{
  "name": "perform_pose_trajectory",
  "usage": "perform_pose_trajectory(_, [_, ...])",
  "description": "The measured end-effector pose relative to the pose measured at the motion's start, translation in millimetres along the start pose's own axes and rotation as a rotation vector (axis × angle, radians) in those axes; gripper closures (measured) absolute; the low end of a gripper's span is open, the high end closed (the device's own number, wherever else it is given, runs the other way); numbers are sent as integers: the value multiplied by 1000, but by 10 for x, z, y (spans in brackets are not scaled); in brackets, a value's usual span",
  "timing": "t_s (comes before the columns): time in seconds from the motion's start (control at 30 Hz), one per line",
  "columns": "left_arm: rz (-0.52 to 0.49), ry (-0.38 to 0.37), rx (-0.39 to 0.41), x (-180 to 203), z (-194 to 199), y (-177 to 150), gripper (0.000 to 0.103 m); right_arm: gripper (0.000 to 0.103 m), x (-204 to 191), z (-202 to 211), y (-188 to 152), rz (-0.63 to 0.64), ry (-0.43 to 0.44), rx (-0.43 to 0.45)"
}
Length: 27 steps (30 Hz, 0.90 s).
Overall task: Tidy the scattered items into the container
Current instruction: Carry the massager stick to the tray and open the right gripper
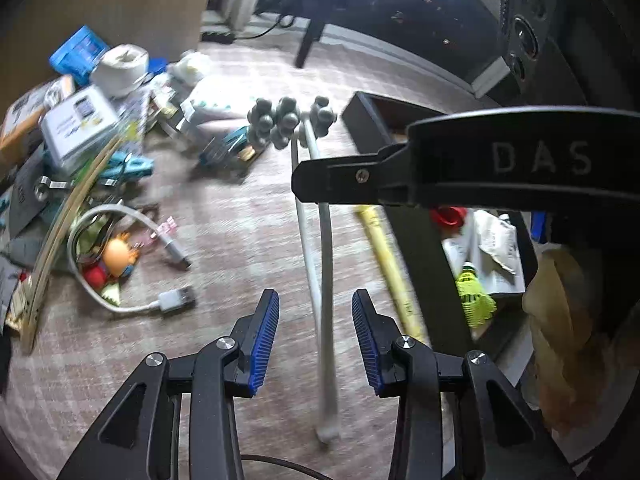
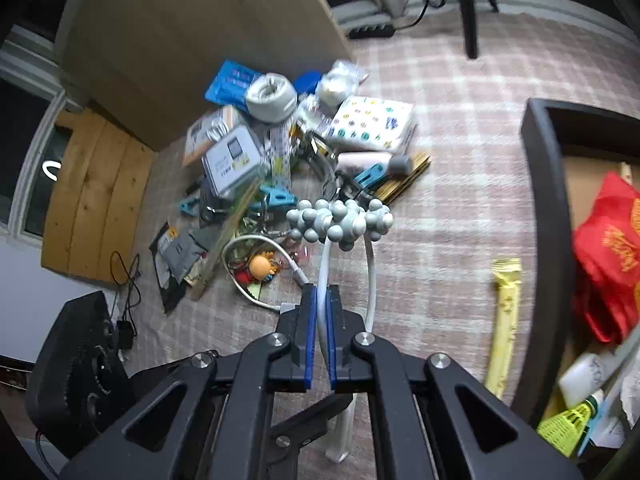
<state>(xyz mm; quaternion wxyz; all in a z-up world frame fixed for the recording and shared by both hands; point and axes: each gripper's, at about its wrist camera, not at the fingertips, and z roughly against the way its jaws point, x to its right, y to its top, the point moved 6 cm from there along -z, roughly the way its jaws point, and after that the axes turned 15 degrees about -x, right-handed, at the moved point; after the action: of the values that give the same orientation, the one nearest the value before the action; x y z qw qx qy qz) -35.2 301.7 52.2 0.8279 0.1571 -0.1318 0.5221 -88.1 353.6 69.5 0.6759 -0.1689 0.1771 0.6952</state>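
A white two-armed massager with grey ball heads [image 2: 340, 220] is held above the checked carpet; my right gripper [image 2: 322, 312] is shut on one of its white arms. In the left wrist view the massager [image 1: 326, 280] runs between my open left gripper's fingers [image 1: 316, 312], and the right gripper crosses above it. A dark open box [image 2: 540, 200] stands at the right, holding a red bag [image 2: 608, 256] and a yellow-green shuttlecock [image 2: 568, 424]. A yellow packet [image 2: 506, 320] lies beside the box.
A pile of scattered items lies at the left: white USB cable [image 1: 120, 304], cartoon figure [image 1: 116, 256], toilet roll [image 2: 270, 96], blue packet [image 2: 232, 80], small boxes [image 2: 234, 160], patterned pouch [image 2: 372, 124]. A cardboard panel [image 2: 200, 32] and chair leg [image 2: 468, 16] stand behind.
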Motion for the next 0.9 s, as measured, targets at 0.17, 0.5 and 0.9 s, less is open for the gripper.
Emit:
perform_pose_trajectory(0.17, [-73,1,14,308,72,111,67,98,96,362,-55,-8,10,54])
perform_pose_trajectory(0.5, [-245,2,40,1005,217,397,67,98,440,1290,-168,-74,36,209])
perform_pose_trajectory(0.9, [-281,6,52,1141,289,525,67,96,1382,2441,-385,-258,-57,387])
